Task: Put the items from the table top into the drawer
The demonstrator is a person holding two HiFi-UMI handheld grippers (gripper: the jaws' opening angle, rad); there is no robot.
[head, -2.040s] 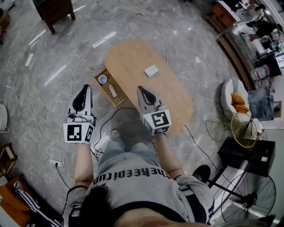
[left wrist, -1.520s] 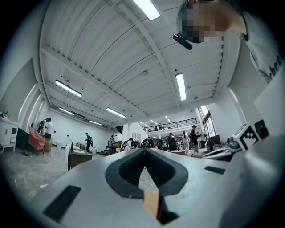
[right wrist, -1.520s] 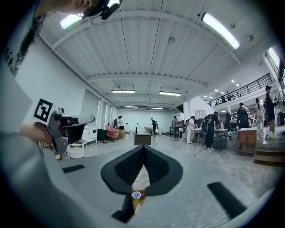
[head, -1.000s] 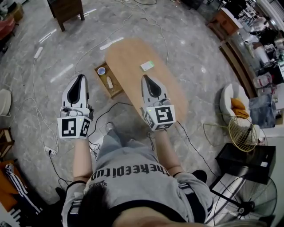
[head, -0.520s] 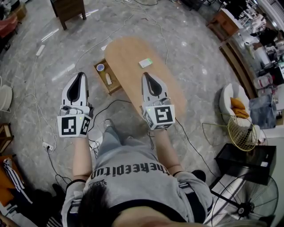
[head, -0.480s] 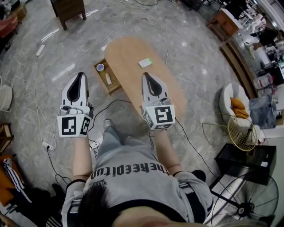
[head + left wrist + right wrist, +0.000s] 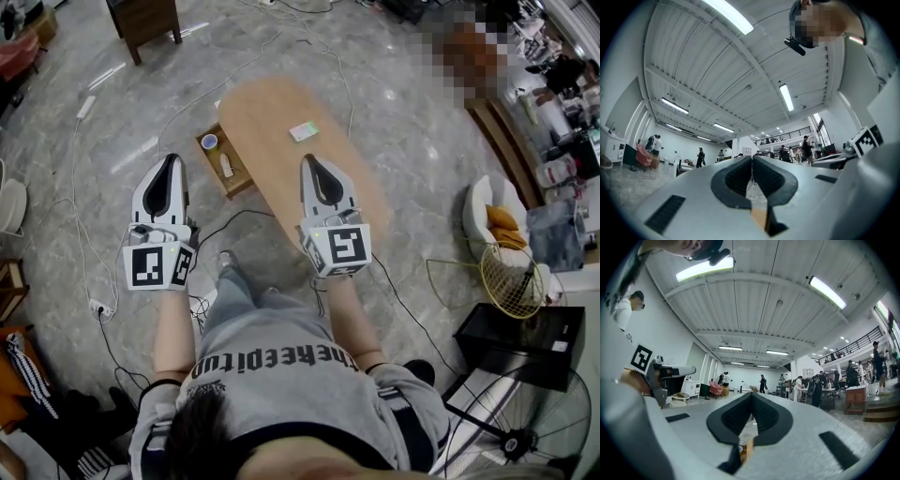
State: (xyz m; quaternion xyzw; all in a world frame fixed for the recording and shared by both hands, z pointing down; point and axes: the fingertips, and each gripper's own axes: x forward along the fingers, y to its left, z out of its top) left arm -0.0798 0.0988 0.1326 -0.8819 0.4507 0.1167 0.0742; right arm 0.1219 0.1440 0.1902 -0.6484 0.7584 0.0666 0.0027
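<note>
An oval wooden table (image 7: 272, 117) stands on the marble floor ahead of me. A small white and green item (image 7: 303, 131) lies on its top. An open drawer (image 7: 236, 178) juts out of the table's left side, holding a blue-rimmed cup (image 7: 209, 142) and a small white bottle (image 7: 226, 166). My left gripper (image 7: 171, 159) (image 7: 751, 159) hovers left of the drawer over the floor, shut and empty. My right gripper (image 7: 312, 160) (image 7: 752, 395) is held over the table's near part, shut with nothing between its pads. Both gripper views look out across the hall.
Cables (image 7: 234, 230) and a power strip (image 7: 98, 307) trail over the floor near my feet. At the right stand an armchair (image 7: 489, 211), a wire basket (image 7: 514, 277), a black box (image 7: 521, 343) and a fan (image 7: 525, 417). A dark wooden cabinet (image 7: 141, 19) stands far left.
The table and drawer have slid up and grown smaller in the head view. Both grippers stay shut and have drifted slightly up in the picture, holding nothing throughout.
</note>
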